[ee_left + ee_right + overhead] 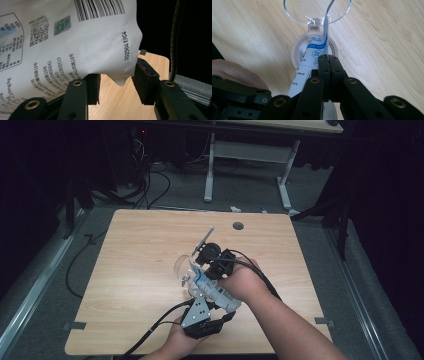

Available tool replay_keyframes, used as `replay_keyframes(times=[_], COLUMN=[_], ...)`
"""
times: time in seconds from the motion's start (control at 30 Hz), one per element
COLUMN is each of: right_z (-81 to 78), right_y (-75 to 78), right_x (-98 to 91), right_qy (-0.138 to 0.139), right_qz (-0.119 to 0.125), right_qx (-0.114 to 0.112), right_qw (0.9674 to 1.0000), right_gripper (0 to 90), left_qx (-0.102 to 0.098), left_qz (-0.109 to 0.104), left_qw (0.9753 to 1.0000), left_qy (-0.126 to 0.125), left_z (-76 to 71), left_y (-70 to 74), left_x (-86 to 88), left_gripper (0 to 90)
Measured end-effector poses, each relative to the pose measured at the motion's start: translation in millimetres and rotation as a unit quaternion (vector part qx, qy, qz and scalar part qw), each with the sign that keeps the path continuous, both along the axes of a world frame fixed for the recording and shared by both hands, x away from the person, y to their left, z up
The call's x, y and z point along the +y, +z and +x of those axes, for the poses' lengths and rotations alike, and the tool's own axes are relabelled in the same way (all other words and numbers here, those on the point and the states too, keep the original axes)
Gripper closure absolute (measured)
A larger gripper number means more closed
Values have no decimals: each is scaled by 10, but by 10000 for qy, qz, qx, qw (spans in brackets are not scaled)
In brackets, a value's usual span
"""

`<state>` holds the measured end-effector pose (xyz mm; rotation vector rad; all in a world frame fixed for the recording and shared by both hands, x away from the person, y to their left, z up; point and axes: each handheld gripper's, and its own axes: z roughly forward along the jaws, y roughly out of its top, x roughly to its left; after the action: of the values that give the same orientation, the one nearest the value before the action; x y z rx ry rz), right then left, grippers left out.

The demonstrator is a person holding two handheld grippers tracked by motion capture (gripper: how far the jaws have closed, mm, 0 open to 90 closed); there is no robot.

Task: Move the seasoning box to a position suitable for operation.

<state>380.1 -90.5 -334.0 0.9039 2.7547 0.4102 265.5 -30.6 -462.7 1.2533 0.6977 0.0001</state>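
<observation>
Near the lower middle of the high view, the left gripper [206, 306] stands about half open with its jaws around the bottom end of the one white printed pouch [214, 291], while just right of it the right gripper [204, 266] is pinched fully shut on the pouch's top edge above the one clear lidded container [186, 266] on the surface [130, 270]. The step in hand looks like pouring the pouch into the container. Next, the left gripper probably needs to tip the pouch up while the right keeps its mouth over the opening.
</observation>
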Motion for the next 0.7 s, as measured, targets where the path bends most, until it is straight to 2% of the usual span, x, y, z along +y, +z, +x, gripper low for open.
replay_keyframes(times=[0.7], right_z=[-19], right_y=[-3], right_x=[1], right_qy=[22], right_qz=[-31], right_qx=[-9], right_qw=[10000], right_gripper=[900], left_qx=[-45], left_qz=[60], left_qw=[10000], left_qy=[2], left_z=[-17], left_y=[-30], left_x=[1], left_gripper=[598])
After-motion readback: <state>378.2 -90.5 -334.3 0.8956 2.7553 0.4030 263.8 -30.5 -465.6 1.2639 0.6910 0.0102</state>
